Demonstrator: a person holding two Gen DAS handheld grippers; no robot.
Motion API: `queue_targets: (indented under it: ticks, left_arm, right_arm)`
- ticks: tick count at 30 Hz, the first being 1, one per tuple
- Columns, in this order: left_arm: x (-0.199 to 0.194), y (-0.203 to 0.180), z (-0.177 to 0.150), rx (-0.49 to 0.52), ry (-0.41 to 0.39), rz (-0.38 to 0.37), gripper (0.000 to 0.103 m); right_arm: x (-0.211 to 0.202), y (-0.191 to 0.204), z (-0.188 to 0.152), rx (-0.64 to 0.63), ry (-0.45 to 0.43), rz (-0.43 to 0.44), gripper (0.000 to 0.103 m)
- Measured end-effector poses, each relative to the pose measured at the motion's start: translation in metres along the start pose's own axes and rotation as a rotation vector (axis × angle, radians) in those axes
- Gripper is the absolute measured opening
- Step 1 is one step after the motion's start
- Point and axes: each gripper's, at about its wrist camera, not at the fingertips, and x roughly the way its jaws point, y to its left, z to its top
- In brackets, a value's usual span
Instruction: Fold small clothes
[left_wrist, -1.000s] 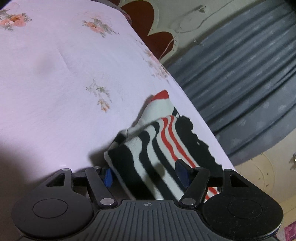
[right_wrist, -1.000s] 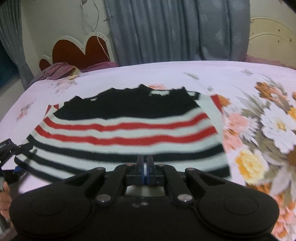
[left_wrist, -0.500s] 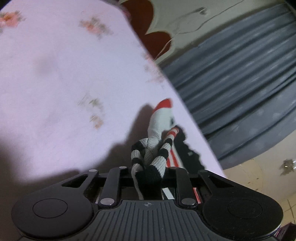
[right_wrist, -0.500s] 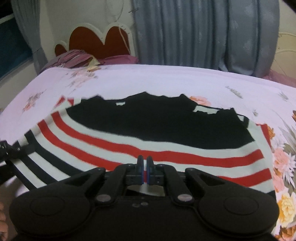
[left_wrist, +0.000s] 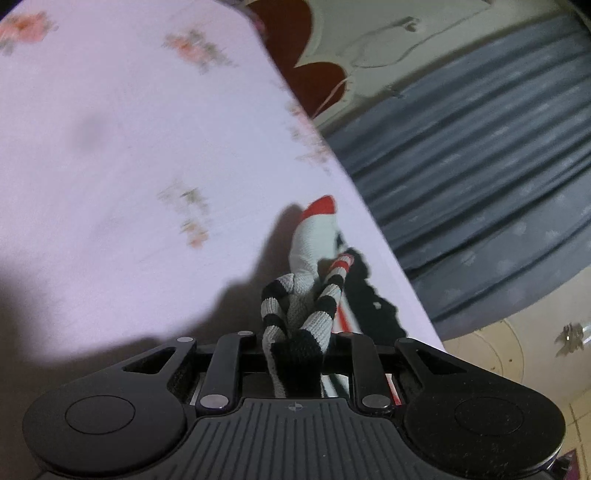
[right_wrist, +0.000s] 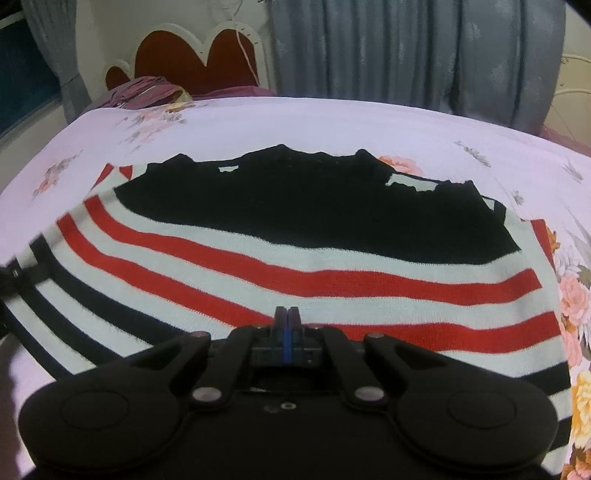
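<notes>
A small knitted sweater (right_wrist: 303, 236) with a black top and white, red and black stripes lies spread on the bed. My left gripper (left_wrist: 293, 349) is shut on a bunched striped corner of the sweater (left_wrist: 295, 314); its fingertips are hidden by the fabric. It shows at the left edge of the right wrist view (right_wrist: 14, 280). My right gripper (right_wrist: 287, 317) has its pads pressed together over the sweater's striped lower part; I cannot see fabric between them.
The bed (right_wrist: 332, 122) has a pink floral sheet (left_wrist: 110, 147). A red heart-shaped headboard (right_wrist: 192, 62) and crumpled purple bedding (right_wrist: 147, 88) are at the far end. Grey curtains (right_wrist: 406, 51) hang behind the bed.
My left gripper closed on the sweater's corner and bunched it up. The right gripper moved forward and left over the sweater, and stayed closed.
</notes>
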Motion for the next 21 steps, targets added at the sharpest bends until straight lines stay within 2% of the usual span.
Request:
queue_targets:
  ticks: [7, 8, 12, 15, 17, 19, 20, 21]
  left_arm:
    - [-0.018, -0.083, -0.011, 0.154, -0.003, -0.06, 0.019]
    - [-0.019, -0.099, -0.016, 0.188, 0.002, -0.065, 0.019]
    - [-0.015, -0.165, -0.045, 0.321, 0.047, -0.094, 0.019]
    - [-0.002, -0.213, -0.08, 0.436, 0.101, -0.101, 0.019]
    - [0.016, -0.238, -0.112, 0.511, 0.165, -0.092, 0.019]
    - [0.042, -0.253, -0.15, 0.568, 0.29, -0.067, 0.02]
    - [0.058, -0.259, -0.172, 0.633, 0.371, -0.037, 0.024]
    - [0.07, -0.264, -0.192, 0.699, 0.457, 0.008, 0.03]
  right_arm:
    - [-0.009, -0.02, 0.006, 0.033, 0.01, 0.089, 0.0]
    - [-0.016, -0.029, 0.006, 0.052, -0.008, 0.098, 0.003]
    - [-0.049, -0.078, 0.003, 0.15, -0.087, 0.106, 0.004]
    - [-0.074, -0.125, -0.001, 0.236, -0.139, 0.083, 0.004]
    - [-0.089, -0.158, -0.006, 0.297, -0.163, 0.058, 0.004]
    - [-0.101, -0.19, -0.012, 0.363, -0.175, 0.043, 0.008]
    - [-0.105, -0.205, -0.017, 0.399, -0.172, 0.046, 0.013]
    - [-0.107, -0.22, -0.021, 0.445, -0.161, 0.063, 0.023]
